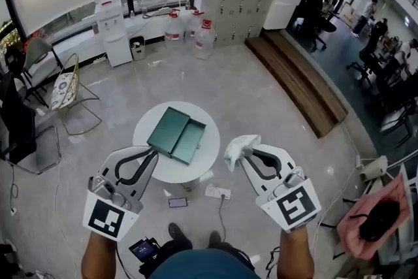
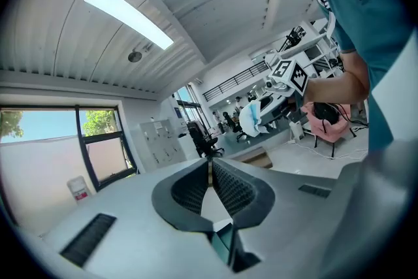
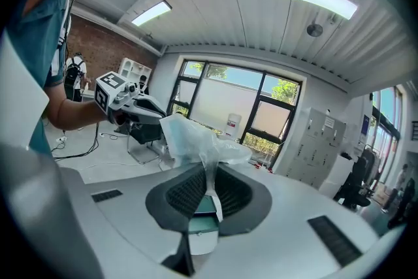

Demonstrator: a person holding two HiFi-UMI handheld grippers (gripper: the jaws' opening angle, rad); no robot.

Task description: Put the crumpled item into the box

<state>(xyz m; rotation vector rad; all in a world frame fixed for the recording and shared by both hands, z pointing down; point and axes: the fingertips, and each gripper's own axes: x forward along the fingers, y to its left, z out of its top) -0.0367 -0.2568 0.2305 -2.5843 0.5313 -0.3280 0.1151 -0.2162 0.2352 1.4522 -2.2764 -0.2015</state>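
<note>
An open green box [image 1: 177,134] lies on a small round white table [image 1: 206,166] in the head view, lid folded out flat. My right gripper [image 1: 243,153] is shut on a crumpled white and pale blue item [image 1: 239,148], held just off the table's right edge. In the right gripper view the crumpled item [image 3: 196,140] bunches up out of the shut right gripper [image 3: 210,174]. My left gripper [image 1: 152,155] hovers at the table's left front edge beside the box. Its jaws meet with nothing between them in the left gripper view [image 2: 210,174].
A power strip [image 1: 218,193] and a phone [image 1: 177,202] lie on the floor under the table's near side. A chair [image 1: 65,91] stands to the left, water jugs [image 1: 189,29] and a dispenser [image 1: 111,16] at the back. A pink chair [image 1: 375,222] stands at the right.
</note>
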